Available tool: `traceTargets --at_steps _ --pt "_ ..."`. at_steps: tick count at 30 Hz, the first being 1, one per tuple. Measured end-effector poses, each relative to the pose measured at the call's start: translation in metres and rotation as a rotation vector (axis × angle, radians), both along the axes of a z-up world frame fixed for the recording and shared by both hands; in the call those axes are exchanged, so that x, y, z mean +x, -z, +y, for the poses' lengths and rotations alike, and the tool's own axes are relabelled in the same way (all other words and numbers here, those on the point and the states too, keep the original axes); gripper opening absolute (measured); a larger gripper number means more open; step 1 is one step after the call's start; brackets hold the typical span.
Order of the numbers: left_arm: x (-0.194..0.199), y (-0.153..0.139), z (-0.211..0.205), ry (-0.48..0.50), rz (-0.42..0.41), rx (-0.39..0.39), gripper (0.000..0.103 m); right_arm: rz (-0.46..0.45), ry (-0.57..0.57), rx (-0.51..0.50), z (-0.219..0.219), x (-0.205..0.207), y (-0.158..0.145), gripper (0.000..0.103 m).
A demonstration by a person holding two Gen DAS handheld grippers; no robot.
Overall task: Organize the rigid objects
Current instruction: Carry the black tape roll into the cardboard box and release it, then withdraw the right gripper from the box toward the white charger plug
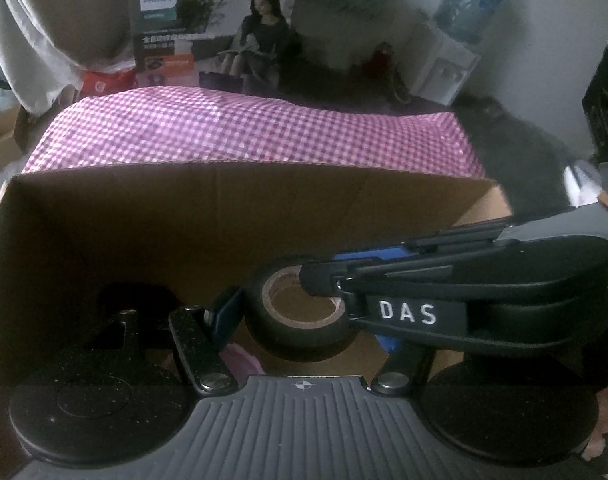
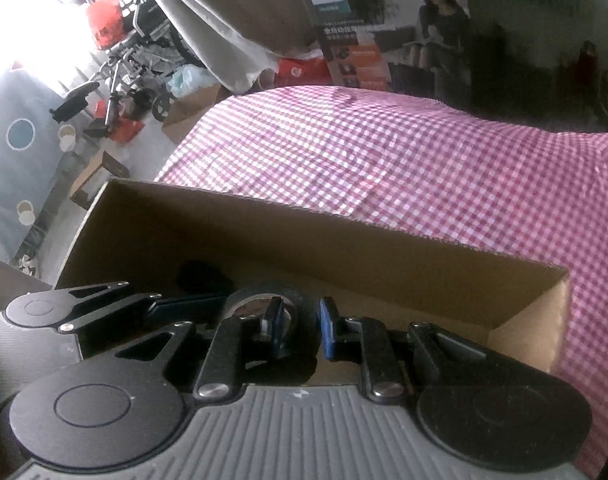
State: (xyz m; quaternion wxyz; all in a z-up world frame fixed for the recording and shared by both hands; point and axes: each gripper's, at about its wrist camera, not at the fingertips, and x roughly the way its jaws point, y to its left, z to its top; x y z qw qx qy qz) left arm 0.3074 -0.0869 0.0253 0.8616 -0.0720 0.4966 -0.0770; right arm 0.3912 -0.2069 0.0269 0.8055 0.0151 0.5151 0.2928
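Note:
A roll of black tape (image 1: 300,316) sits inside a brown cardboard box (image 1: 208,216) on the pink checked tablecloth. My left gripper (image 1: 304,316) is open, its blue pads on either side of the roll. My right gripper (image 1: 323,280) reaches in from the right, one finger inside the roll's core and one outside. In the right wrist view the roll (image 2: 272,308) sits between my right gripper's (image 2: 302,330) blue pads (image 2: 327,330), which pinch its wall. The left gripper (image 2: 116,304) shows at left in the box (image 2: 343,248).
The pink checked tablecloth (image 1: 244,132) covers the table behind the box. A printed carton (image 1: 208,28) stands beyond it, with a water dispenser (image 1: 447,64) at the back right. A pink object (image 1: 240,360) lies on the box floor. A wheelchair (image 2: 144,48) and clutter stand at far left.

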Motion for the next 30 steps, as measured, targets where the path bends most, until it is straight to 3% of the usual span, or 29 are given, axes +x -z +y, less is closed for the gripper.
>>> traceTargets --at_steps 8,16,20,24,25,28,30 --pt "0.009 0.009 0.001 -0.004 0.032 -0.001 0.072 0.018 0.025 0.013 -0.002 0.006 0.015 0.023" --pt "-0.001 -0.008 -0.002 0.006 -0.020 -0.019 0.079 0.002 0.045 0.049 -0.005 0.002 0.003 0.023" --pt "-0.018 -0.026 -0.002 0.020 -0.071 -0.033 0.082 -0.027 0.061 0.089 -0.013 -0.014 -0.013 0.023" --pt "-0.056 -0.053 0.002 -0.003 -0.183 -0.024 0.083 -0.087 0.096 0.171 -0.032 -0.045 -0.043 0.025" --pt "-0.065 -0.059 0.004 -0.004 -0.204 -0.025 0.083 -0.113 0.107 0.192 -0.038 -0.056 -0.052 0.028" --pt "-0.103 -0.078 0.009 0.028 -0.273 -0.036 0.084 -0.195 0.157 0.236 -0.057 -0.093 -0.077 0.051" --pt "-0.129 -0.089 0.014 0.053 -0.317 -0.044 0.088 -0.256 0.181 0.256 -0.069 -0.123 -0.091 0.053"
